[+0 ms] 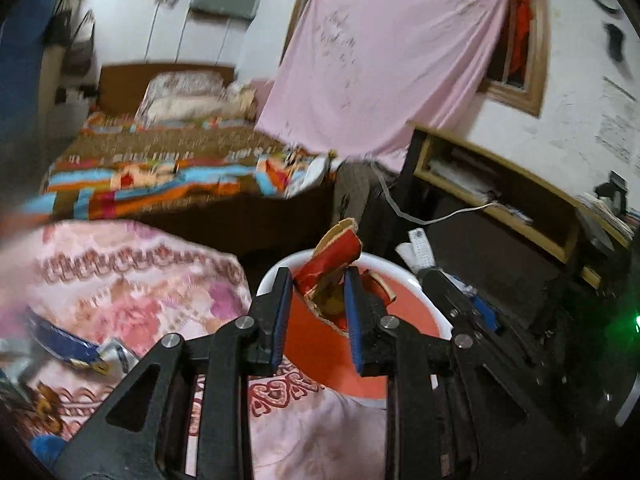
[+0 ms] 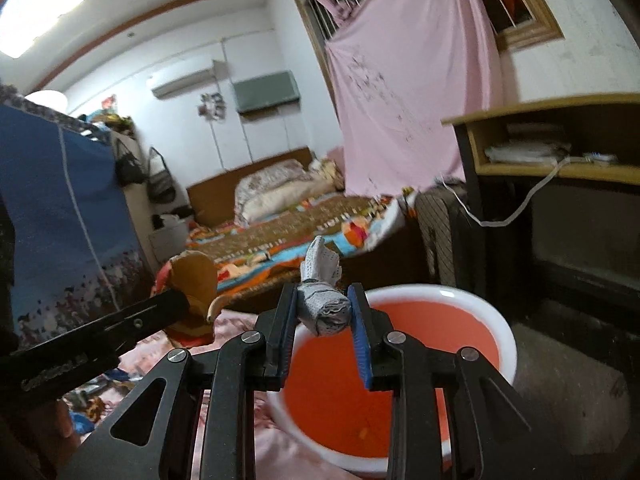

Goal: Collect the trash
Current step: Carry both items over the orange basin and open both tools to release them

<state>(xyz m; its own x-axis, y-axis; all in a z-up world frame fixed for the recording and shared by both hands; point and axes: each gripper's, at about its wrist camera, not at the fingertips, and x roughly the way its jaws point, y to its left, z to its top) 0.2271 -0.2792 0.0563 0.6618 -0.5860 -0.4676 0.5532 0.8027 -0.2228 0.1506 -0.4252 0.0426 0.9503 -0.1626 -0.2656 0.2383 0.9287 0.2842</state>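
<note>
Left gripper (image 1: pixel 318 300) clamped on a crumpled red-and-tan wrapper (image 1: pixel 334 268) just above the orange basin (image 1: pixel 320 344) ahead of its fingers, right gripper (image 2: pixel 324 320) clenched on a rolled grey-white wad (image 2: pixel 326 308) over that basin's (image 2: pixel 508 332) near rim.

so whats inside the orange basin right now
In the right wrist view the orange basin shows only a bare floor. The gripper fingers and the rolled white wrapper cover its near part.
</note>
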